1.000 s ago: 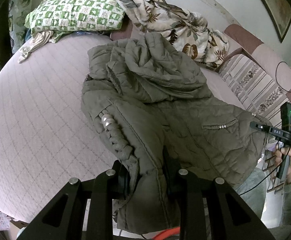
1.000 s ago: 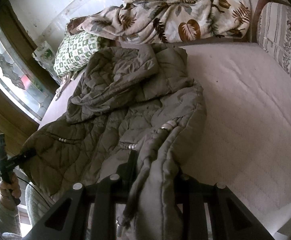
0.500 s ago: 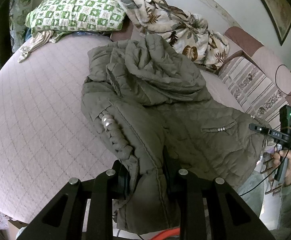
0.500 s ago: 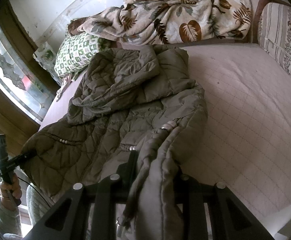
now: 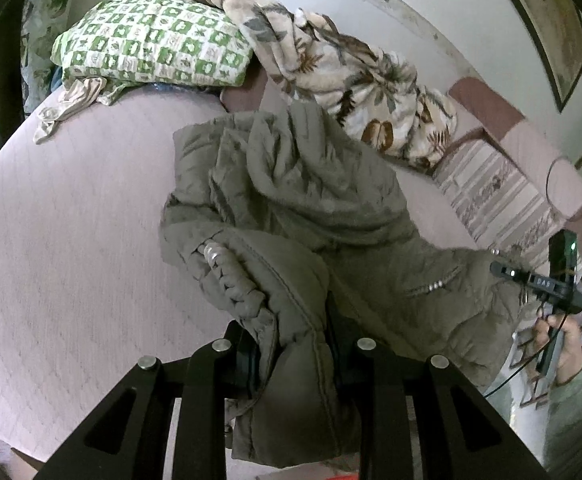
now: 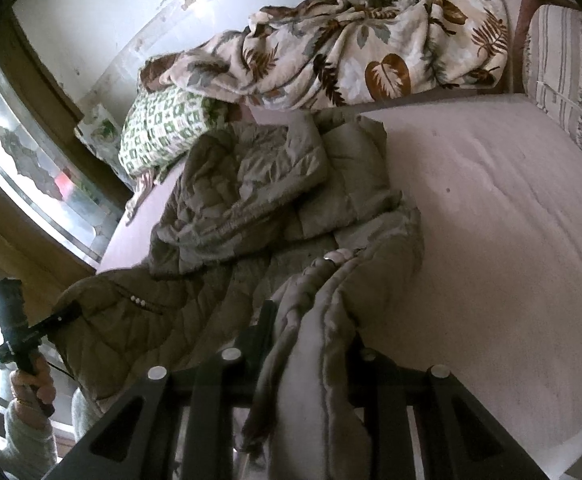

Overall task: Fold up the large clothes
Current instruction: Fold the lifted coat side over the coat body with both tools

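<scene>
Olive-green quilted padded jacket (image 5: 291, 216) lies on the pale pink quilted bed (image 5: 71, 240), long axis running from the near bed edge up toward the wall w/ the bedding; the rumpled far end (hood or folded-over upper part, can't tell which) points at the leaf-print cream-and-brown blanket (image 5: 355, 80), the near hem end is lifted off the mattress. In the right wrist view the same jacket (image 6: 251, 208) runs the same way, its far end near the green-and-white checked pillow (image 6: 163, 128).

Left hand-held gripper (image 5: 291, 352): fingers (image 5: 247, 356) nearly closed, pinching a thick fold of the hem; fabric bulges above and hangs below the grip. A gathered cuff or band w/ a silvery bit sits just left of the pinched fold.

Right hand-held gripper (image 6: 311, 344): fingers (image 6: 267, 320) likewise narrow and clamped on a bunched fold of the other hem corner, cloth draped over and down btwn them. In the left wrist view this gripper's black body (image 5: 547, 280) shows at the jacket's right edge, held by a hand (image 5: 559, 344) in a light sleeve; its tips are buried in fabric there.

Fingertip pads of both are hidden by cloth. Sleeves can't be told apart in the folds. Striped floral cushion (image 6: 571, 80) is cut off at frame edge; window side is dark & blurred
</scene>
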A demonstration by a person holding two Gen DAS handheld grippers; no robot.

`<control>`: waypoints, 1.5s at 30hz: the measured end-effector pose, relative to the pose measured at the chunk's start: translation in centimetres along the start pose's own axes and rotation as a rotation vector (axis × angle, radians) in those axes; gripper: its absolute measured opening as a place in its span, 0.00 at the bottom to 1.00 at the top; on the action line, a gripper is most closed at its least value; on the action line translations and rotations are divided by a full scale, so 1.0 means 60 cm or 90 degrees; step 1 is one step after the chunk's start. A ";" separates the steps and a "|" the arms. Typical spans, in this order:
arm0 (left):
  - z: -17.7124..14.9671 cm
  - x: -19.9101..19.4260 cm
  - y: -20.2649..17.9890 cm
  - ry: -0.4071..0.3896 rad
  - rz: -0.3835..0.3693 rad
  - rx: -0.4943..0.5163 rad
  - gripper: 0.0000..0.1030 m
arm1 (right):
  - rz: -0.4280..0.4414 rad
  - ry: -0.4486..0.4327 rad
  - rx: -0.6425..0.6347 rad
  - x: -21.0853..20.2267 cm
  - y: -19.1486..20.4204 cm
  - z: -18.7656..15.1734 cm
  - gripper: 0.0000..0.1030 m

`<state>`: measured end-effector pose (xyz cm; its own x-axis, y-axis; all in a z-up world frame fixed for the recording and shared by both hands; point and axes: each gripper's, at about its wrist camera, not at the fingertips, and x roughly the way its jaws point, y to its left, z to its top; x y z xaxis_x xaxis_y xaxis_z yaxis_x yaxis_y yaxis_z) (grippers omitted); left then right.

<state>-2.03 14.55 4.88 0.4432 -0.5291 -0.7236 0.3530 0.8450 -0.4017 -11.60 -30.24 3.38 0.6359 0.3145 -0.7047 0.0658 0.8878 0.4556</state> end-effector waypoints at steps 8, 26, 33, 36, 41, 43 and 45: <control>0.092 0.003 0.027 -0.038 -0.029 -0.075 0.27 | 0.036 -0.031 0.041 -0.002 -0.017 0.085 0.21; 0.327 0.175 0.091 -0.020 0.051 -0.172 0.27 | 0.059 -0.028 0.175 0.157 -0.082 0.325 0.21; 0.377 0.290 0.129 0.009 0.120 -0.191 0.27 | 0.065 -0.021 0.276 0.270 -0.149 0.367 0.21; 0.386 0.341 0.137 0.027 0.160 -0.174 0.27 | 0.039 -0.004 0.275 0.326 -0.161 0.379 0.21; 0.397 0.399 0.159 0.062 0.188 -0.165 0.28 | 0.013 0.028 0.279 0.393 -0.183 0.399 0.21; 0.395 0.423 0.164 0.075 0.201 -0.156 0.29 | -0.006 0.049 0.278 0.421 -0.189 0.403 0.21; 0.394 0.438 0.164 0.080 0.212 -0.143 0.29 | -0.021 0.060 0.273 0.440 -0.193 0.404 0.21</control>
<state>32.56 7.11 -4.84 0.3947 -0.2216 -0.8917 0.0130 0.9717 -0.2357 23.05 -40.35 -7.32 0.5566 0.3356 -0.7600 0.4104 0.6843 0.6028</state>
